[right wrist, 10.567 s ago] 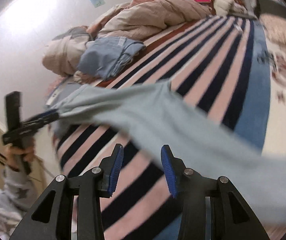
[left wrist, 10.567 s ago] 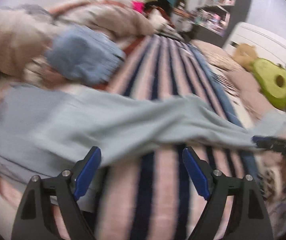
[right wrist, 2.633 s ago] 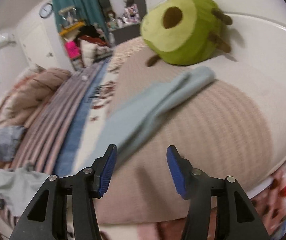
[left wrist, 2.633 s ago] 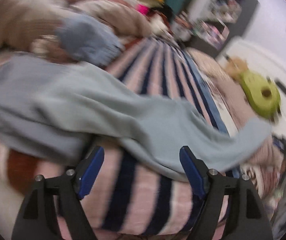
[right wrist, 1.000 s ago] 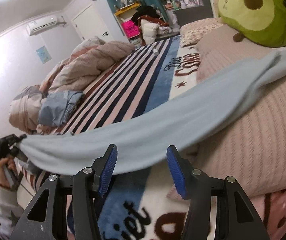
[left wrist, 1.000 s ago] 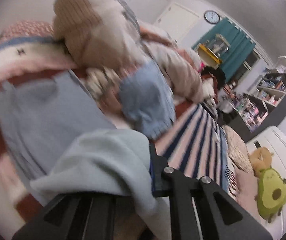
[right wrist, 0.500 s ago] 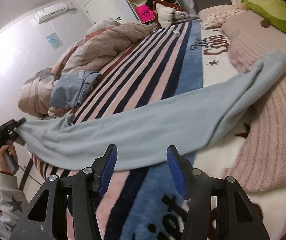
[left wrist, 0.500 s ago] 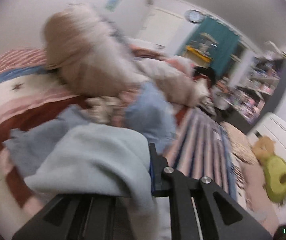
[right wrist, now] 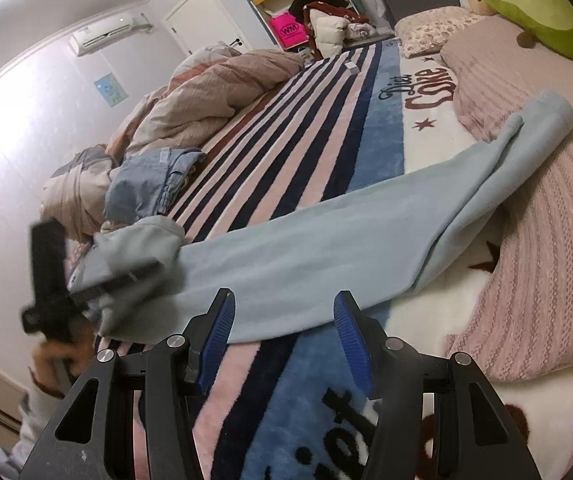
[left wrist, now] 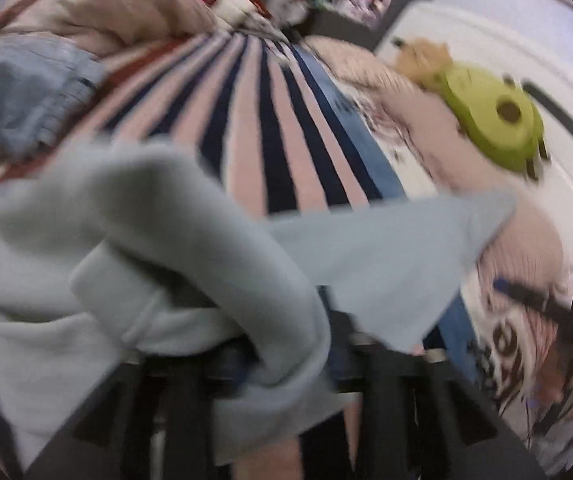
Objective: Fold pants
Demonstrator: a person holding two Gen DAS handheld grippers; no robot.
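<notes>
Light blue pants (right wrist: 326,232) lie stretched across the striped bed cover (right wrist: 306,128), cuffs (right wrist: 546,116) up on a pink ribbed cushion (right wrist: 546,240). Their waist end is bunched over my left gripper (right wrist: 142,270), seen at the left in a person's hand (right wrist: 58,356). In the left wrist view the pants (left wrist: 166,240) drape over the left gripper (left wrist: 270,352) and hide its pads; its jaws are opening with fabric between them. My right gripper (right wrist: 284,320) stands open just short of the pants' near edge, nothing between its blue pads. It also shows, blurred, as the right gripper (left wrist: 526,296).
Folded denim (right wrist: 146,188) and a rumpled beige duvet (right wrist: 214,92) lie at the bed's far left. A green avocado plush (right wrist: 538,4) sits by the headboard, past the cushion. Shelves and piled clothes stand at the far wall.
The left gripper has swung fast down over the bed with the waist end. The pants, taut in the air a second ago, now lie slack on the cover. The right gripper barely moved.
</notes>
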